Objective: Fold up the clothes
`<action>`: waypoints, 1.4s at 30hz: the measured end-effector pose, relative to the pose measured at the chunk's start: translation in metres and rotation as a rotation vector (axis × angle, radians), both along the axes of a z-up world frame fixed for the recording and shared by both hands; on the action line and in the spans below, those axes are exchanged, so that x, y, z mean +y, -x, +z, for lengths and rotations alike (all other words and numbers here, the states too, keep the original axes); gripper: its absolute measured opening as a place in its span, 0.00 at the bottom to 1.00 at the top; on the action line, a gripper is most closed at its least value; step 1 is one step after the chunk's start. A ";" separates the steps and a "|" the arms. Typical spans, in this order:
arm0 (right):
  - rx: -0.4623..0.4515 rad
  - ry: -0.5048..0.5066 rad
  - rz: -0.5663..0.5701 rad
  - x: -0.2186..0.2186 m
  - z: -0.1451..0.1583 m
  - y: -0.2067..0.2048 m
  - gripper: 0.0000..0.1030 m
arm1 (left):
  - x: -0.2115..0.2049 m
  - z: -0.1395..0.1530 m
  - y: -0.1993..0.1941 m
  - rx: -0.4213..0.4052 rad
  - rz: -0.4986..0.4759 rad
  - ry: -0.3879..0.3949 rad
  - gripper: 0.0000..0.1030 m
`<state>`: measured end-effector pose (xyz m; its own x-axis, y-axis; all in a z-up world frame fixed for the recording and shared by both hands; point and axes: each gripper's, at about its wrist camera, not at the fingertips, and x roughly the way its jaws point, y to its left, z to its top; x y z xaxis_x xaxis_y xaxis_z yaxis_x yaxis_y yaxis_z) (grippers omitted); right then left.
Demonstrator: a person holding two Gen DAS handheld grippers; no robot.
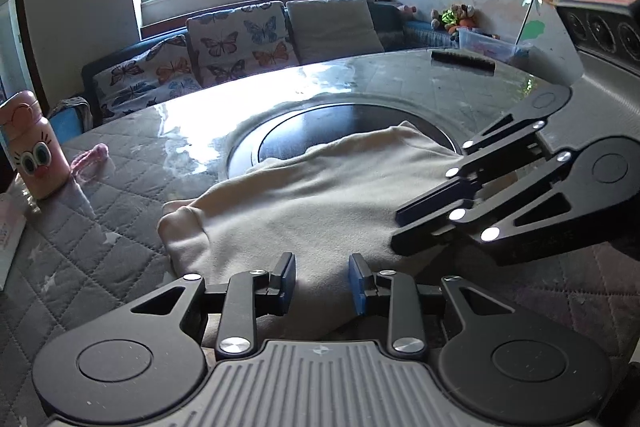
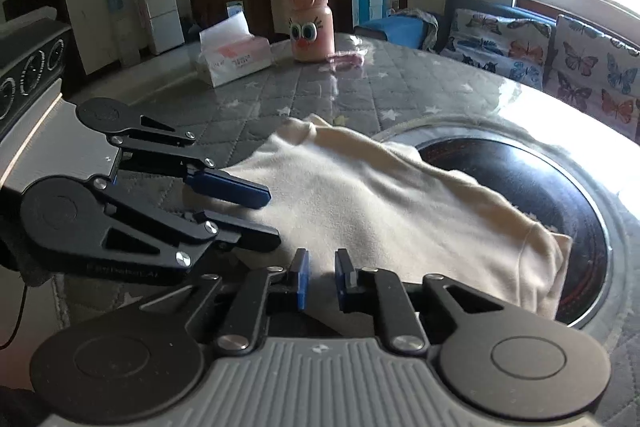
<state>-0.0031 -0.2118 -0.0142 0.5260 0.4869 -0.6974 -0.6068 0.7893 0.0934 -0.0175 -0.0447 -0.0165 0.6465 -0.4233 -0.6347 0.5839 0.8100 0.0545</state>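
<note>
Since both tools crowd the near hem of the cream garment (image 1: 312,195), the coming fold turns on which way that cloth runs: its long axis stretches from the near hem away over the dark round inset (image 1: 340,131) of the table. The left gripper (image 1: 322,281) hovers over the hem, jaws narrowly parted, nothing between them. The right gripper (image 2: 322,277), likewise slightly parted and empty, sits at the same hem; I judge neither clearly nearer. The fabric looks soft, fleecy, already doubled. Beyond it lie grey quilted padding (image 2: 260,107) and a pink bottle (image 2: 310,23).
</note>
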 end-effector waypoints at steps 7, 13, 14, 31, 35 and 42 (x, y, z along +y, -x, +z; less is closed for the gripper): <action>0.005 -0.020 -0.030 -0.013 0.005 0.005 0.16 | 0.007 -0.003 0.001 0.017 0.028 0.014 0.32; 0.026 -0.029 -0.097 -0.036 0.004 0.006 0.17 | 0.017 -0.008 -0.002 0.041 0.055 0.021 0.33; 0.034 -0.032 -0.103 -0.040 0.002 0.007 0.16 | 0.019 -0.010 -0.002 0.048 0.056 0.022 0.33; 0.054 -0.059 -0.219 -0.083 0.011 0.004 0.17 | 0.027 -0.003 -0.009 0.059 0.072 0.041 0.33; 0.042 -0.070 -0.233 -0.081 0.008 -0.007 0.17 | 0.027 0.001 -0.015 0.060 0.087 0.055 0.33; 0.045 -0.051 -0.236 -0.084 0.007 -0.015 0.17 | 0.040 0.001 -0.028 0.097 0.133 0.086 0.33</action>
<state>0.0120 -0.2955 -0.0073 0.5985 0.3894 -0.7001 -0.4008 0.9022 0.1593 0.0101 -0.0045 -0.0155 0.6378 -0.3936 -0.6620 0.4707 0.8796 -0.0695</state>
